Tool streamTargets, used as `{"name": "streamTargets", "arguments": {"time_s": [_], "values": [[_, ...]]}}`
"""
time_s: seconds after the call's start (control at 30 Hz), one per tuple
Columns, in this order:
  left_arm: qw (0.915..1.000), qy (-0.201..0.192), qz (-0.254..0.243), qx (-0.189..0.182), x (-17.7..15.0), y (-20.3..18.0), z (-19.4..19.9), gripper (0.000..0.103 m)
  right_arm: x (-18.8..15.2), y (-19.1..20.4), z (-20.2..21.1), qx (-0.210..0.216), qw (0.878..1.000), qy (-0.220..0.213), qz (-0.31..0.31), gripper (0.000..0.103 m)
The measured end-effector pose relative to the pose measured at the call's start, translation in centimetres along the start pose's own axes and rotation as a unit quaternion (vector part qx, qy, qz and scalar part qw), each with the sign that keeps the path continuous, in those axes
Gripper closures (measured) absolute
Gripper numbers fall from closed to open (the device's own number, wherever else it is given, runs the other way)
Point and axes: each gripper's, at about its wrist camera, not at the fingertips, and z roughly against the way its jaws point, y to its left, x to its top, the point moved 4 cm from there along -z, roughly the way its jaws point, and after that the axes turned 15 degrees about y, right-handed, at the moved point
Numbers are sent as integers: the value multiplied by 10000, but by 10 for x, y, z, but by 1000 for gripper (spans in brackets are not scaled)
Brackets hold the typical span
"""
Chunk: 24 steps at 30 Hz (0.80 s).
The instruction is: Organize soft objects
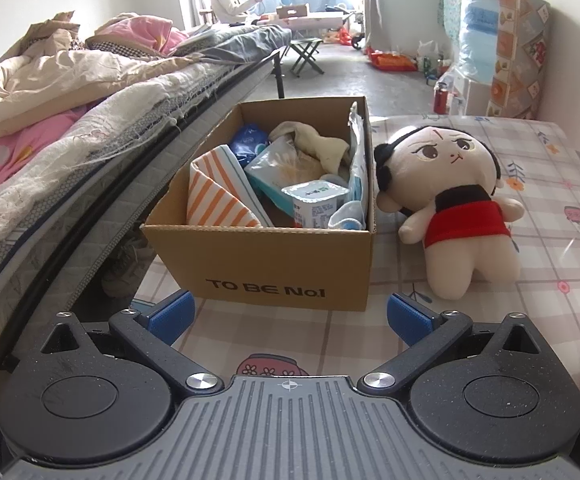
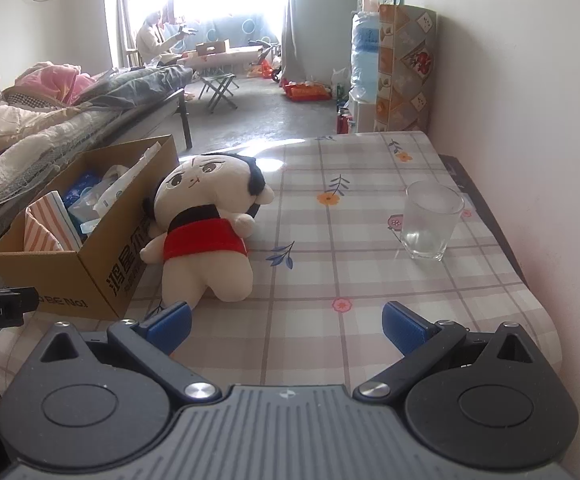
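**Counter inventory: box, plush doll, glass; both tongs spread and empty**

Bed [image 1: 70, 128]: far left of the scene, piled with cream and pink quilts, its edge running beside the box.

Counter [image 2: 370, 280]: covered in a checked cloth with small flower prints; carries every item below.

Cardboard box [image 1: 274, 268]: open-topped, printed "TO BE No.1" on the near face, standing at the counter's left edge. Contents include an orange-striped cloth [image 1: 218, 200] upright at the near left, a beige cloth [image 1: 322, 144] toward the far side, a white plastic tub [image 1: 316, 204] near the front right, and blue and clear packets between them.

Plush doll [image 1: 450, 200]: cream body, black hair, red skirt. Lies face up on the counter just right of the box, head toward the far end, one arm touching the box wall.

Drinking glass [image 2: 430, 220]: clear, upright, well right of the doll, near the wall.

Left tongs [image 1: 290, 320]: blue pads set wide apart, nothing between them, in front of the box.

Right tongs [image 2: 286, 324]: likewise spread, gripping nothing, near the doll's feet.
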Motion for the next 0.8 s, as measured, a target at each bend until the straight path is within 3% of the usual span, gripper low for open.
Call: {"name": "streamTargets", "arguments": {"time_s": [0.8], "values": [[9999,13,40,-95,0,3,-3,0,1,5,4,-126,9999,-50,104,0]]}}
